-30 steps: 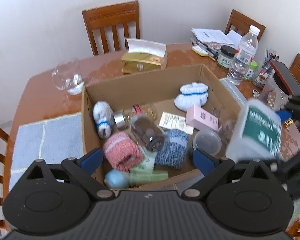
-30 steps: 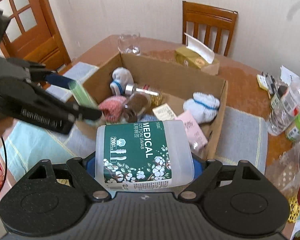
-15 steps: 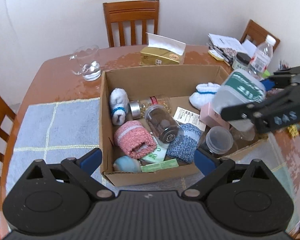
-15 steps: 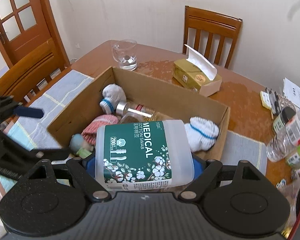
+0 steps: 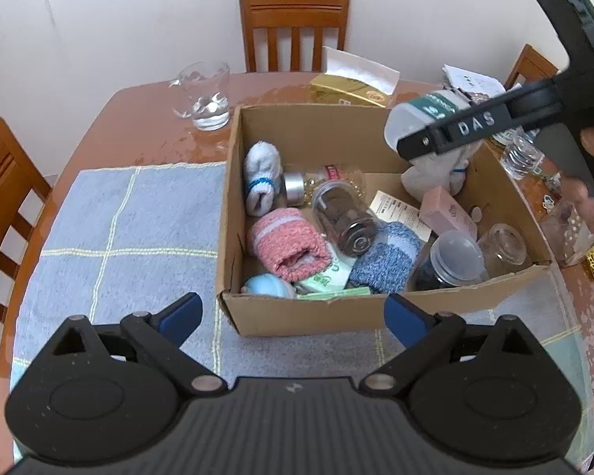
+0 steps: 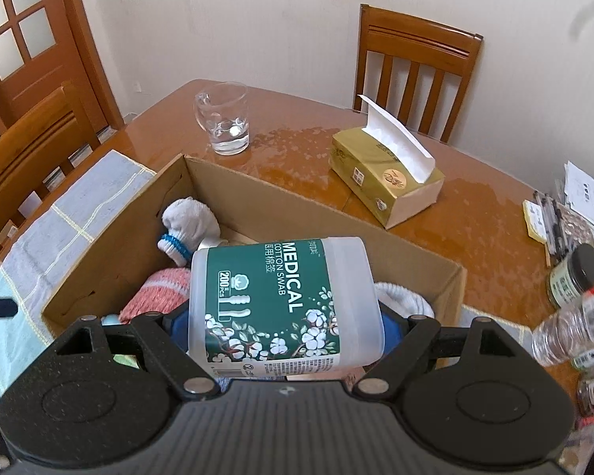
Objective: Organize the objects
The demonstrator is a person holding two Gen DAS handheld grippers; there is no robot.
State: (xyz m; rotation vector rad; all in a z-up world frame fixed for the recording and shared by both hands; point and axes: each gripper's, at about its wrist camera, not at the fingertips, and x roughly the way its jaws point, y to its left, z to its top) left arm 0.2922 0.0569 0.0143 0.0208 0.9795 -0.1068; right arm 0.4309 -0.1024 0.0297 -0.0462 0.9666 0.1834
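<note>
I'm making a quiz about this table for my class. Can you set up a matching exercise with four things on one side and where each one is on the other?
Things:
1. cotton swab tub
2. pink rolled sock
3. drinking glass
4. tissue box

Places:
A. on bare table, left of the tissue box
B. inside the cardboard box
C. on bare table, before the far chair
D. in the right claw

Pairs: 1-D, 2-B, 3-A, 4-C

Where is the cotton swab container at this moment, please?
The cotton swab container is clamped in the right gripper, held above the cardboard box; the left wrist view shows it over the box's far right corner.
</note>
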